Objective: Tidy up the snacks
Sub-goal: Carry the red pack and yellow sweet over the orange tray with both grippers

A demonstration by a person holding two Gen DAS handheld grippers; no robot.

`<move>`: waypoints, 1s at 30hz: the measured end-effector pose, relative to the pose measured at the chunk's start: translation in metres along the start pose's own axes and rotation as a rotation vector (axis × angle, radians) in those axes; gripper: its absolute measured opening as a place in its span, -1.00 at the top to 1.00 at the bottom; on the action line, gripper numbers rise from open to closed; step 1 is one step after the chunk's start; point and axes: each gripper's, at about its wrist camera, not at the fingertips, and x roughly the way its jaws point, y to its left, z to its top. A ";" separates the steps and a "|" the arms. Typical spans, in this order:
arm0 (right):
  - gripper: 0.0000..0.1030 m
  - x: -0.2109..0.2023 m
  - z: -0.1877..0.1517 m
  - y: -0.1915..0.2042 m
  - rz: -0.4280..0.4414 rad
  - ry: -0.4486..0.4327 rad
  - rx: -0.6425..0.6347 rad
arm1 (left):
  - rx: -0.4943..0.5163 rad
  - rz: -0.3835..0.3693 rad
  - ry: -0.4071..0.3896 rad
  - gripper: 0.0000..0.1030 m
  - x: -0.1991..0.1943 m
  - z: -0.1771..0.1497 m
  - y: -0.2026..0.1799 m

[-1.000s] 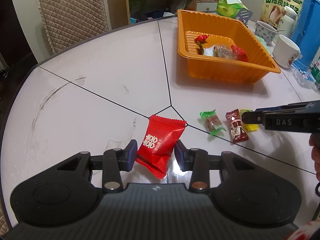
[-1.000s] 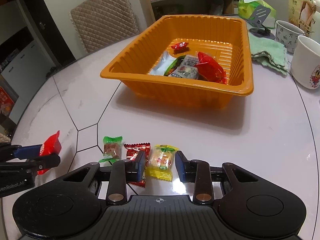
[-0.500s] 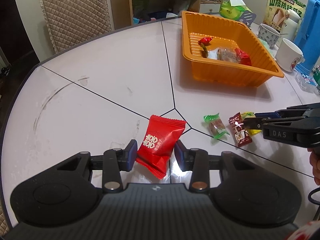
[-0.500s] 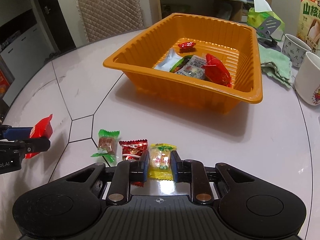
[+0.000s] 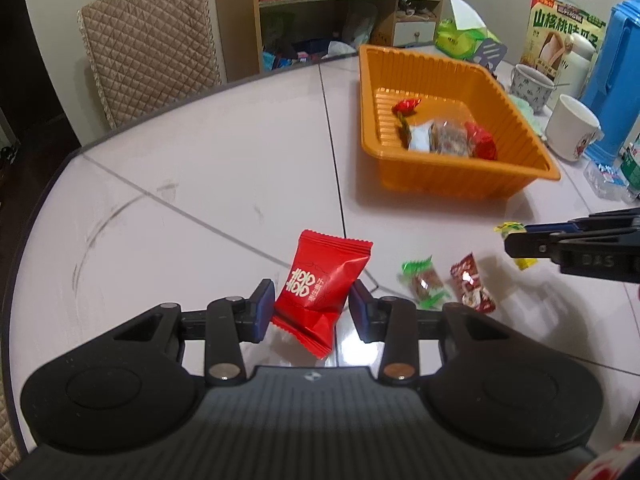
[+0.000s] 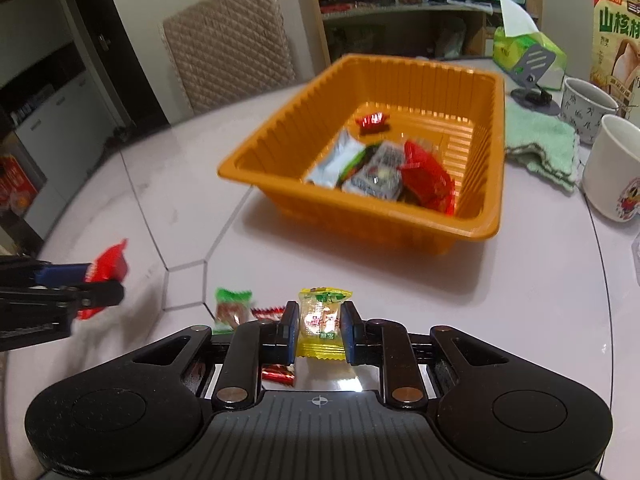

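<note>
My left gripper [image 5: 312,306] is shut on a red snack packet [image 5: 320,288] held above the pale table. My right gripper [image 6: 319,326] is shut on a yellow candy [image 6: 322,322], lifted off the table; from the left wrist view it shows at the right edge [image 5: 516,242]. A green-wrapped candy [image 5: 424,282] and a dark red candy [image 5: 472,284] lie on the table between the two grippers. The orange tray [image 6: 280,152] stands beyond, holding several wrapped snacks [image 6: 384,172].
Two mugs [image 6: 612,164], a green cloth [image 6: 540,144], a tissue pack, a snack box [image 5: 564,36] and a blue jug [image 5: 616,80] crowd the table's right side. A quilted chair [image 5: 148,40] and shelves stand behind the table.
The right gripper closed on the yellow candy and lifted it off the table. The left gripper kept its hold on the red packet; the tray looks nearer in both views.
</note>
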 end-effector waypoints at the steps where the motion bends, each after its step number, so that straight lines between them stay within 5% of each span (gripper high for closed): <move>1: 0.57 -0.005 0.002 -0.001 0.009 -0.009 0.006 | 0.004 -0.003 -0.007 0.28 -0.001 0.004 0.000; 18: 0.57 -0.033 0.084 -0.047 0.015 -0.163 0.105 | 0.098 -0.100 -0.145 0.28 0.019 0.115 -0.034; 30: 0.57 -0.003 0.132 -0.085 -0.016 -0.186 0.148 | 0.102 -0.180 -0.133 0.28 0.070 0.184 -0.074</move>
